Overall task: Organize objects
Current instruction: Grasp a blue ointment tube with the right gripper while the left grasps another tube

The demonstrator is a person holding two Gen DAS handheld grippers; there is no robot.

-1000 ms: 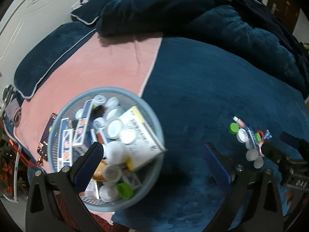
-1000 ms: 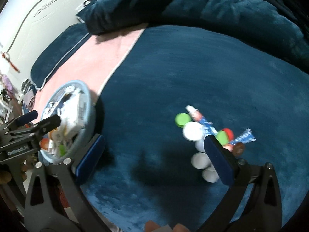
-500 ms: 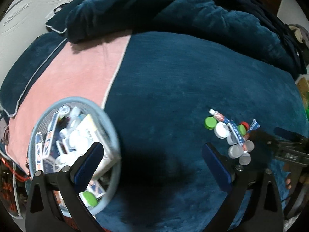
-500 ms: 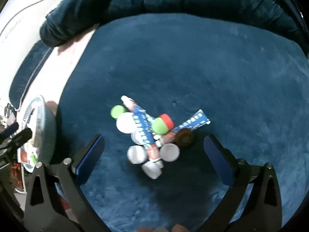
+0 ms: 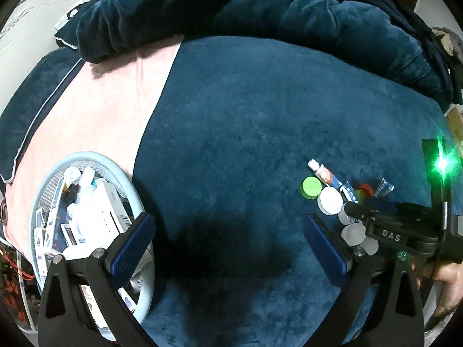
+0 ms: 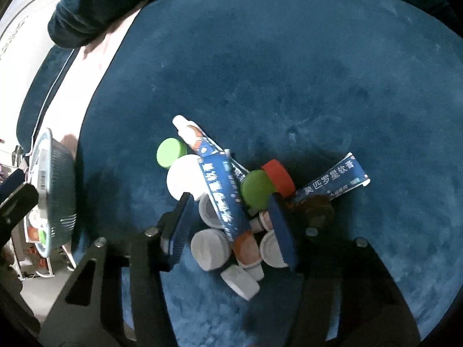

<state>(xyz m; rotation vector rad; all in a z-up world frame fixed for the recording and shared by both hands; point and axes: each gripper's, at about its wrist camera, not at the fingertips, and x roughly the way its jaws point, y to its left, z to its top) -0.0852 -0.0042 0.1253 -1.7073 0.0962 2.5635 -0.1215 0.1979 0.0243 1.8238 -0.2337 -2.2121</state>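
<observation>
The basket (image 5: 136, 190) at the lower left of the left view is already full of boxes and bottles, so most of the work seems done. One pile (image 6: 231, 202) is left on the blue blanket (image 6: 289, 72), in the centre of the right view. I count three tubes, two green caps, one red, one brown and about six white. The right gripper (image 6: 231, 228) is half closed around the pile, not yet clamped. The left gripper (image 5: 228, 243) is wide apart and empty.

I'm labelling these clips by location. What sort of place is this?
Most likely a bedroom: the items lie on a bed with a plush blue blanket, a pink sheet, a bunched dark duvet and a white padded headboard.
</observation>
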